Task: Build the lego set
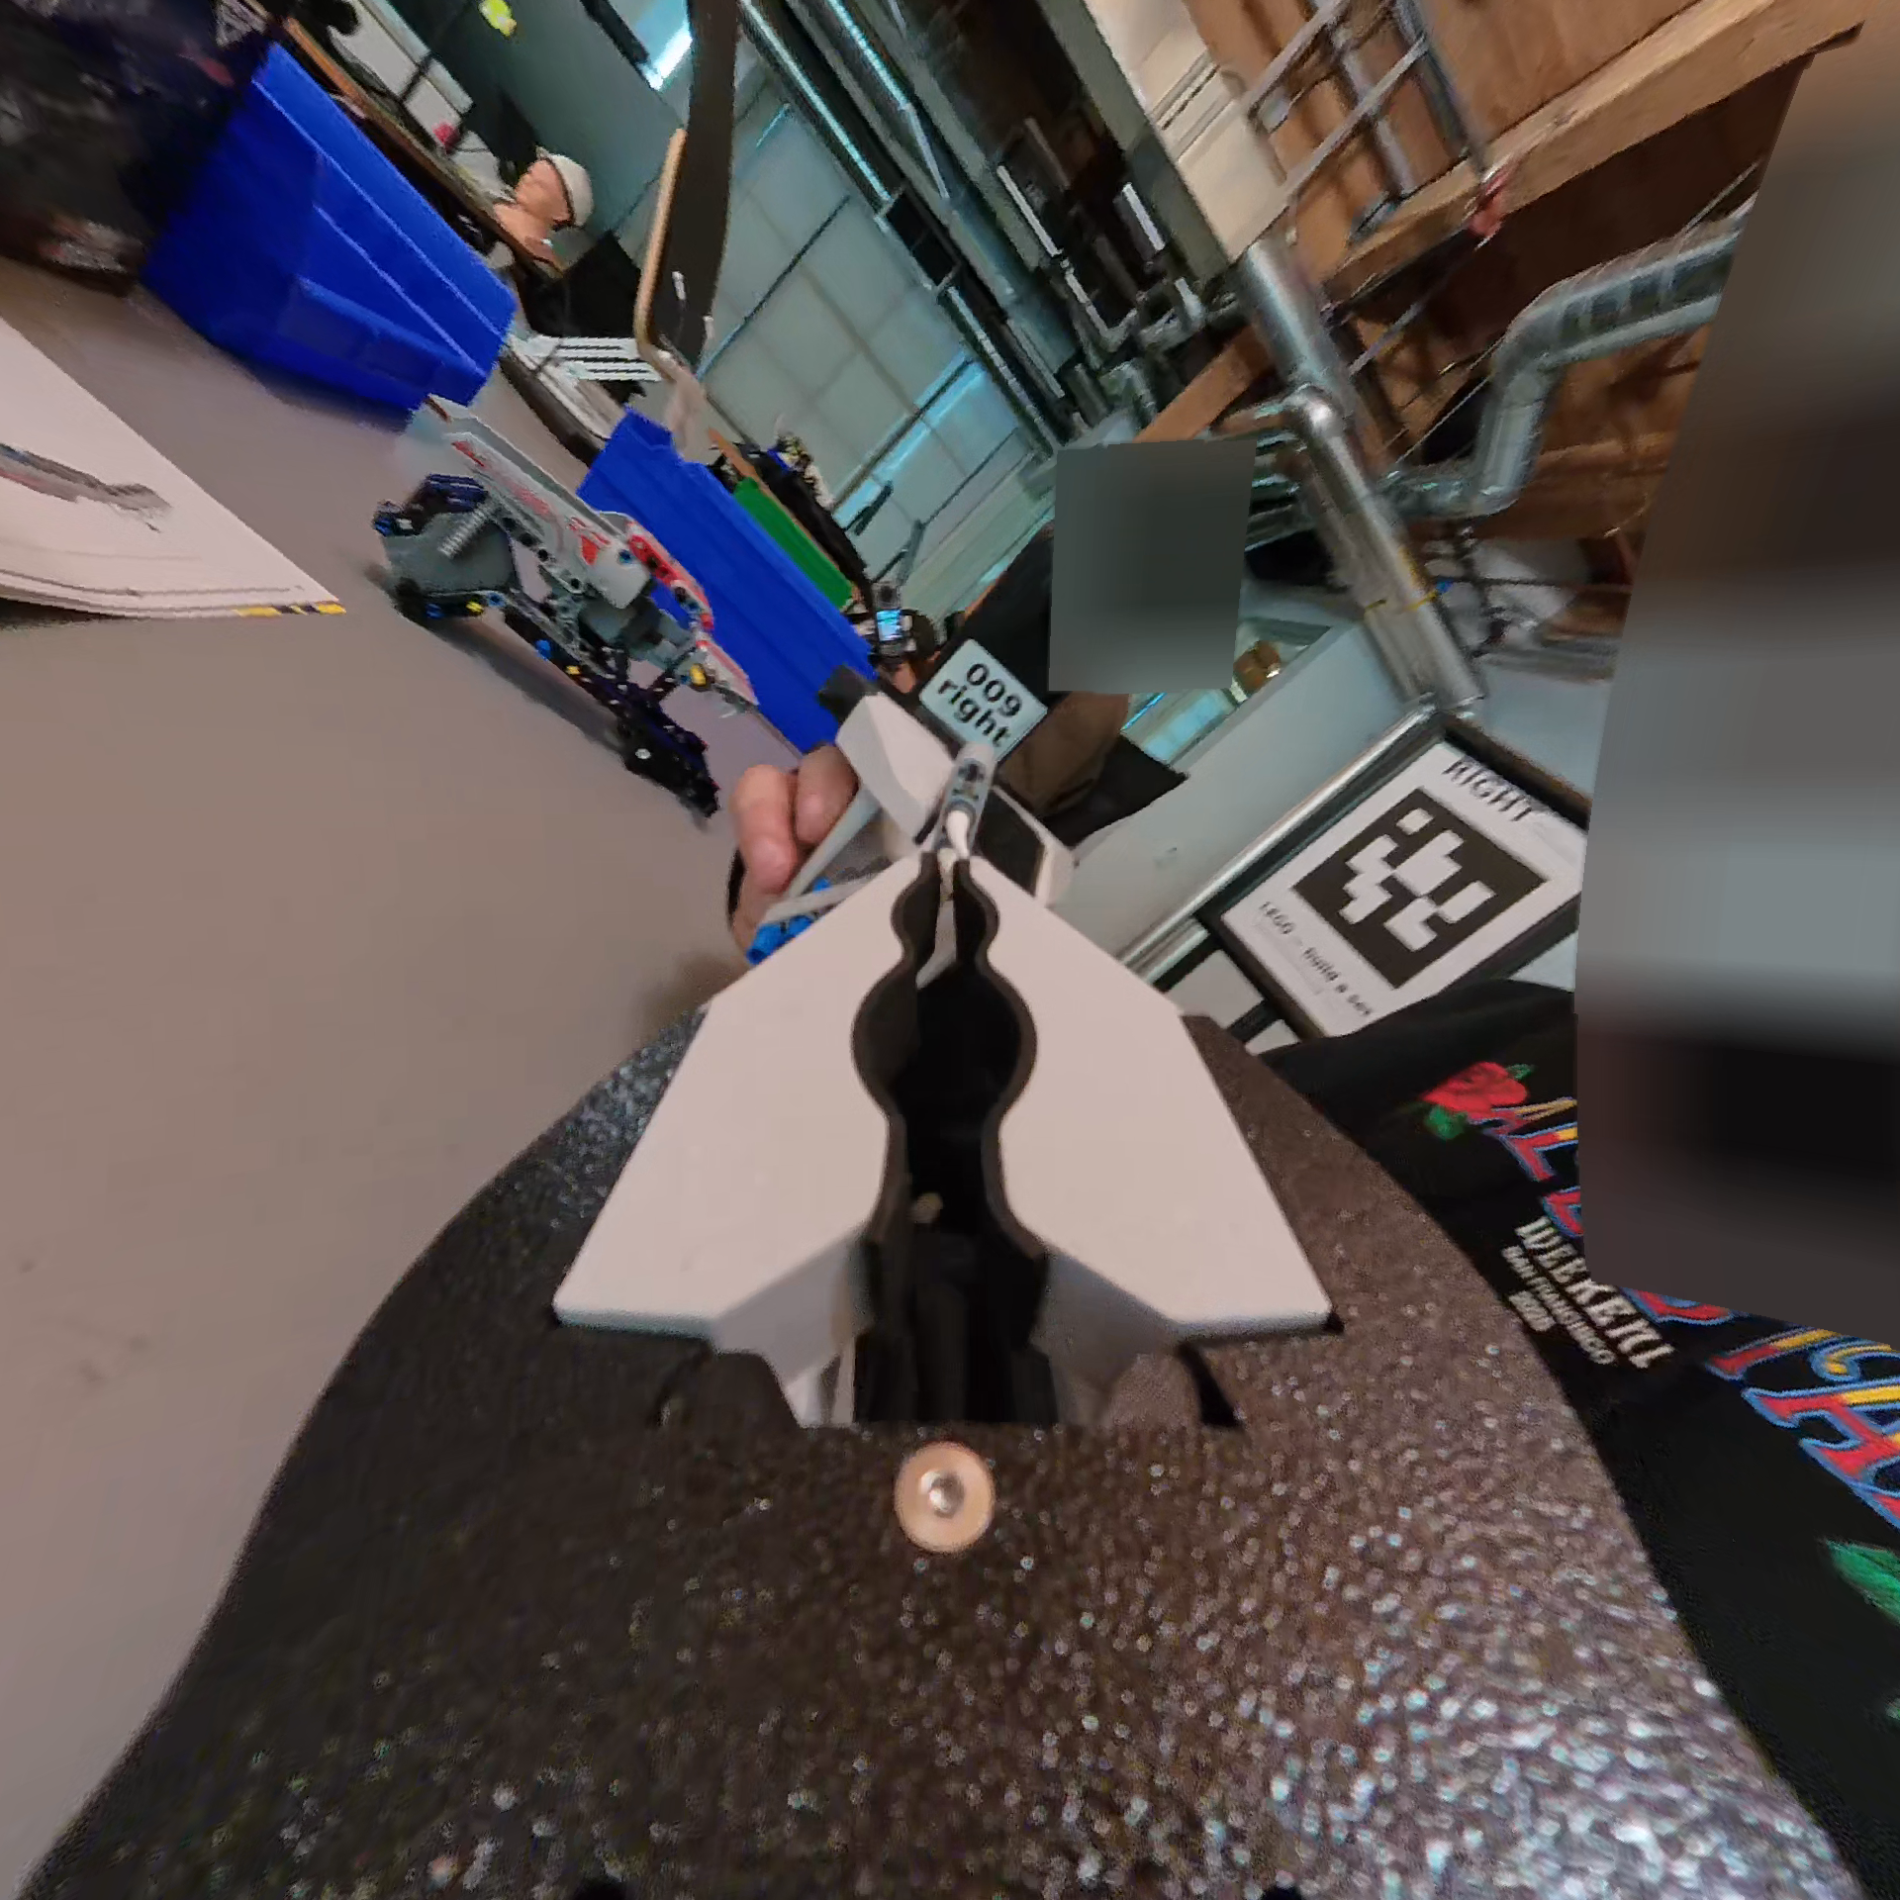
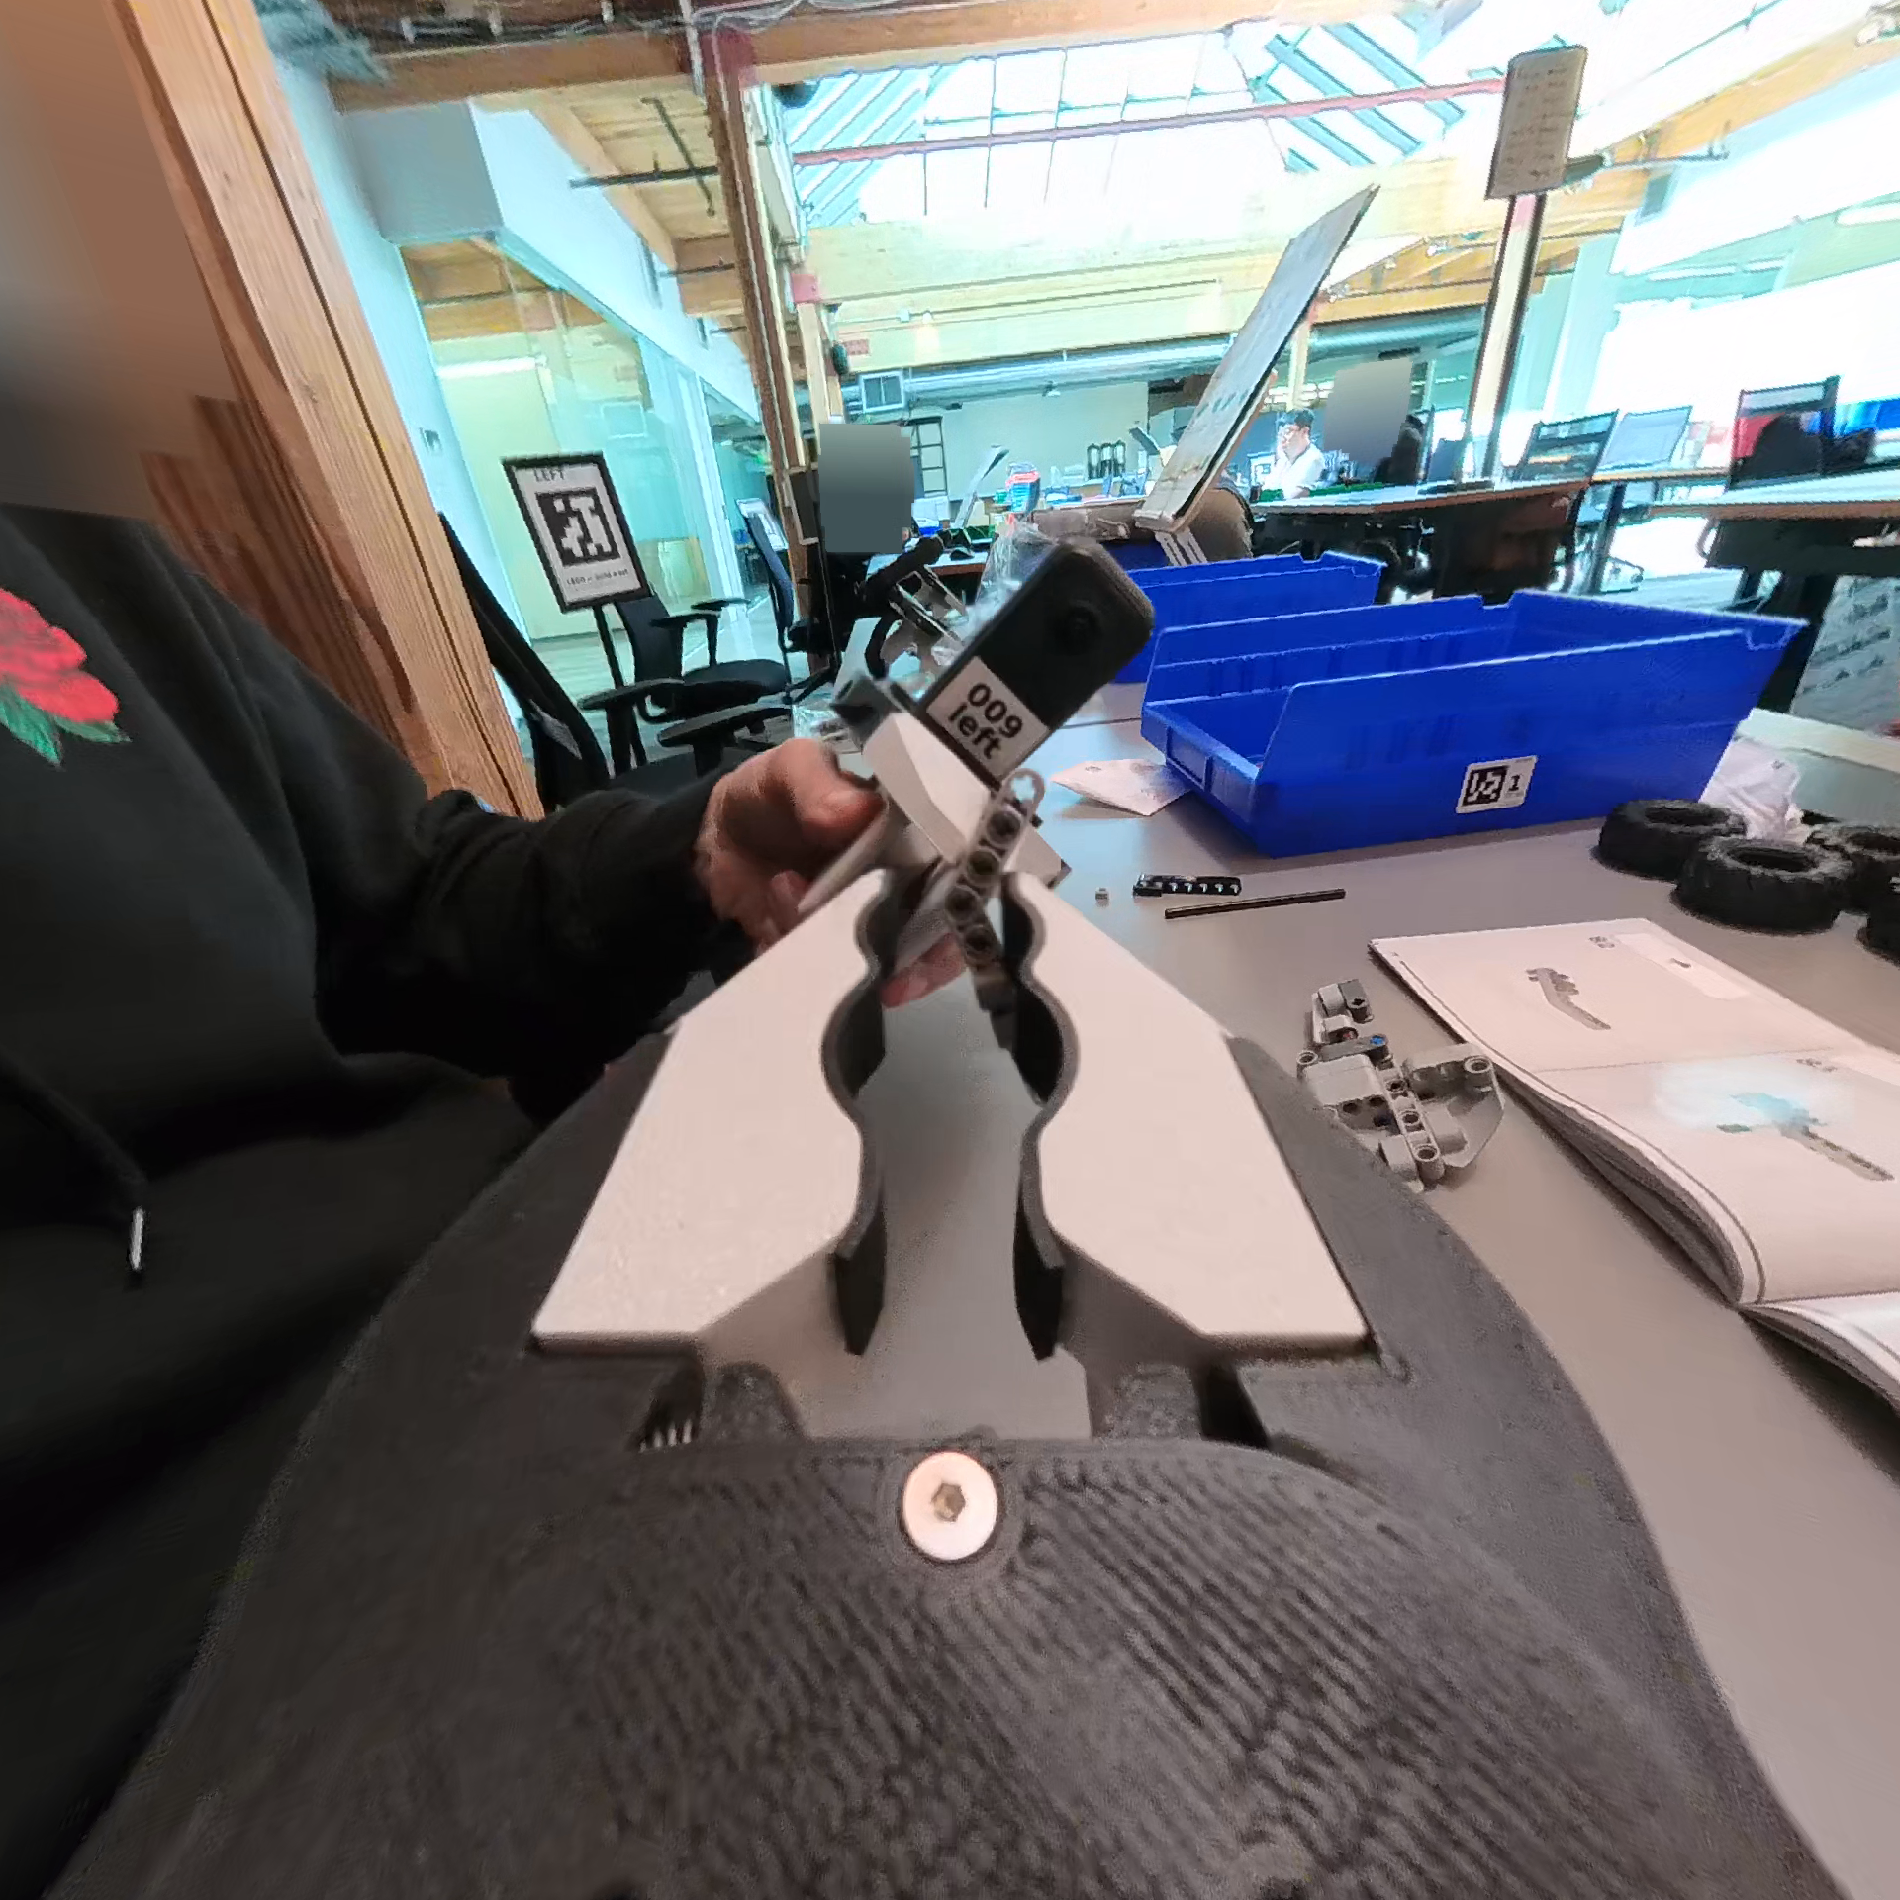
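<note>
both grippers raised over the near table edge. right gripper (image 2: 985, 930) clamps a grey holed beam (image 2: 982, 892); left gripper (image 1: 948, 874) pinches its thin edge (image 1: 964, 797). grey subassembly (image 2: 1398, 1095) beside open booklet (image 2: 1686, 1069); bare grey table (image 2: 1213, 987) between.

An open-plan office in a converted industrial loft: exposed timber beams (image 2: 1080, 36) and skylights (image 2: 1131, 113) overhead, metal ducts (image 1: 1542, 339) and pipes, glass partitions (image 2: 545, 411), rows of desks (image 2: 1439, 504) with monitors (image 2: 1645, 432), and black swivel chairs (image 2: 668, 658) beyond the grey table's (image 2: 1285, 956) far edge.
</note>
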Motion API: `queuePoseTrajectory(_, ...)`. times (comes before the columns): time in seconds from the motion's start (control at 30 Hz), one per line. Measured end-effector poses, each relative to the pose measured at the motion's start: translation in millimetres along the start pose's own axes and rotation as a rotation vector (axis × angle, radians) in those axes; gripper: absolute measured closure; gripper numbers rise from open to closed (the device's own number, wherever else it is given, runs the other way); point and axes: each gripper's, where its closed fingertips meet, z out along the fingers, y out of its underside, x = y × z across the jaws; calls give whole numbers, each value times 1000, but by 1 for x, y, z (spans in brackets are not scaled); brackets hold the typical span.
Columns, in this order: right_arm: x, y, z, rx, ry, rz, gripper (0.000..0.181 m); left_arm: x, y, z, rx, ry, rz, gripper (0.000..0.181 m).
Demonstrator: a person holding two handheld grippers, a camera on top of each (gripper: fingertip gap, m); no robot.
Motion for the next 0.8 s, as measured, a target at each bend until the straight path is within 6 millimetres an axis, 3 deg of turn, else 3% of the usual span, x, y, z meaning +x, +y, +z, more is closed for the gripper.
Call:
queuePoseTrajectory(0.03,1,-3,0,9,3,24,160,1,0,-1,-7,-6,17,181)
queuePoseTrajectory(0.13,6,-2,0,-6,36,28,174,2,0,-1,-12,-12,28,181)
queuePoseTrajectory(0.3,7,2,0,-47,48,-28,174,-2,3,-1,-24,-23,12,181)
queuePoseTrajectory(0.43,10,7,1,-76,68,8,175,-7,3,-3,-41,-77,100,181)
queuePoseTrajectory(0.6,16,13,4,-77,66,242,175,-13,3,-7,-110,-196,366,181)
queuePoseTrajectory(0.8,16,21,3,-30,-16,661,175,-20,9,-9,-288,-377,871,181)
